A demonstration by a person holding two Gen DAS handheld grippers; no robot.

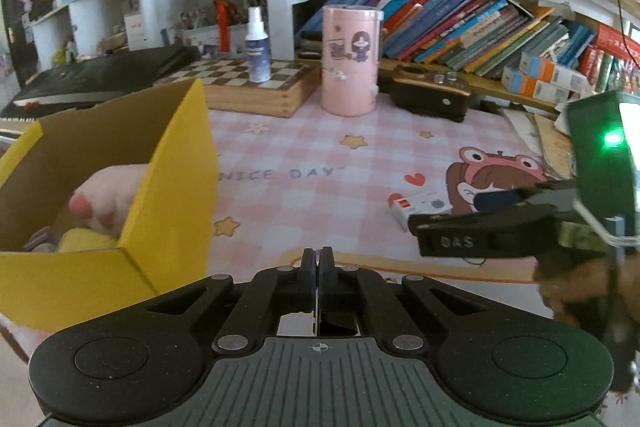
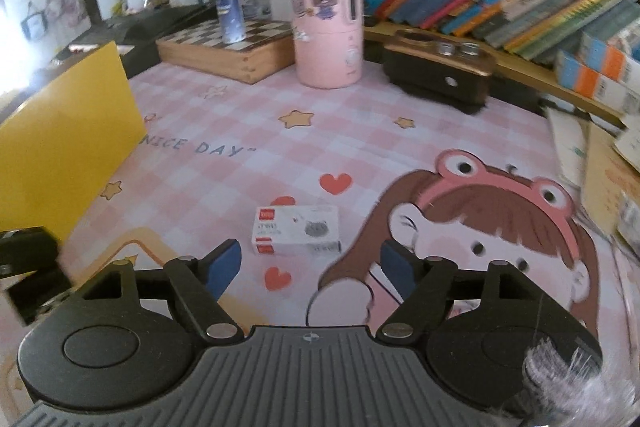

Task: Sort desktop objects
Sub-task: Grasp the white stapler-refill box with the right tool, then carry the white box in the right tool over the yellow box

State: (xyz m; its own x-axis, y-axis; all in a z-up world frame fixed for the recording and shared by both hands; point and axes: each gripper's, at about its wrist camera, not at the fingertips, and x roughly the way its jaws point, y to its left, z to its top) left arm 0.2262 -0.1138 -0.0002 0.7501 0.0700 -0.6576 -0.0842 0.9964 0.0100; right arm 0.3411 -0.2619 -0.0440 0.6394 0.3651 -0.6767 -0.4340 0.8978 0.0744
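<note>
Right wrist view: right hand-held gripper [image 2: 310,267] released, small white box [image 2: 297,229] on counter [image 2: 240,131] just ahead between its fingers; left hand-held gripper [image 1: 317,259] clenched, empty, yellow carton [image 1: 168,195] at its left.

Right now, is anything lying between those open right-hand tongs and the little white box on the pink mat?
Nothing visible. The right tongs stand open, and only bare pink mat lies between them and the small white box just ahead.
</note>
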